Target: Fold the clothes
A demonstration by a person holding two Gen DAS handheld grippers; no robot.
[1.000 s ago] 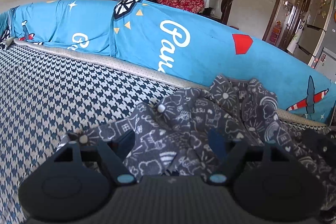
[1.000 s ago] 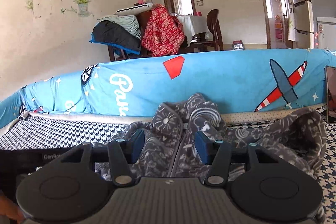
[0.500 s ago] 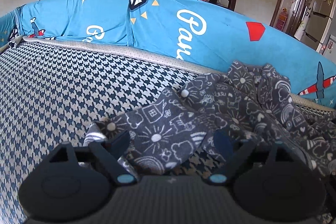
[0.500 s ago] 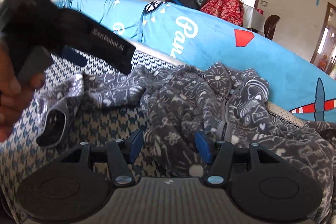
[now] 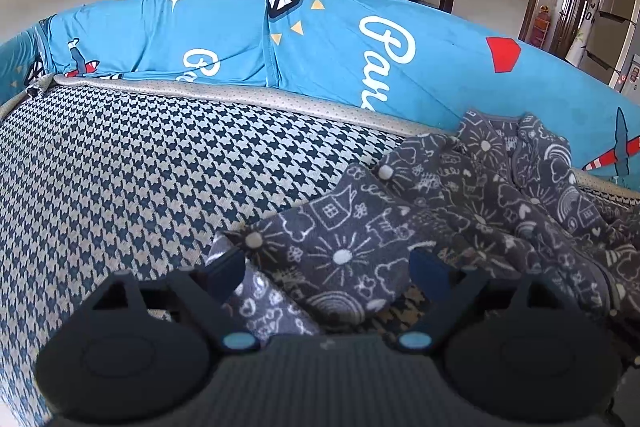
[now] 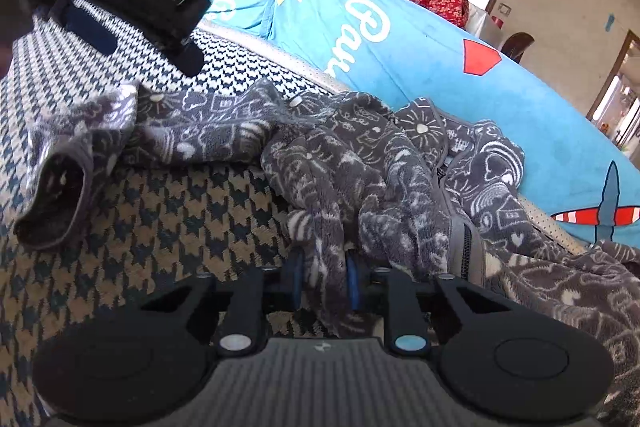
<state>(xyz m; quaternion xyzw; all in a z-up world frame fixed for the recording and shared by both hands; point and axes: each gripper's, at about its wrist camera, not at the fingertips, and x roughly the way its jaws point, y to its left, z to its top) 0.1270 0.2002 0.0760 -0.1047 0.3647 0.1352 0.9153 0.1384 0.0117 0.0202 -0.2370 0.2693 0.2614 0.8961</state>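
Together we hold two tongs: our right gripper is clenched on one grey patterned fleece garment, while our left gripper gapes wide over its sleeve, the garment sprawling ahead on the houndstooth cover.

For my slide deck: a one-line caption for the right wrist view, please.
Right gripper pinches a fold of the grey patterned fleece garment on the houndstooth cover.
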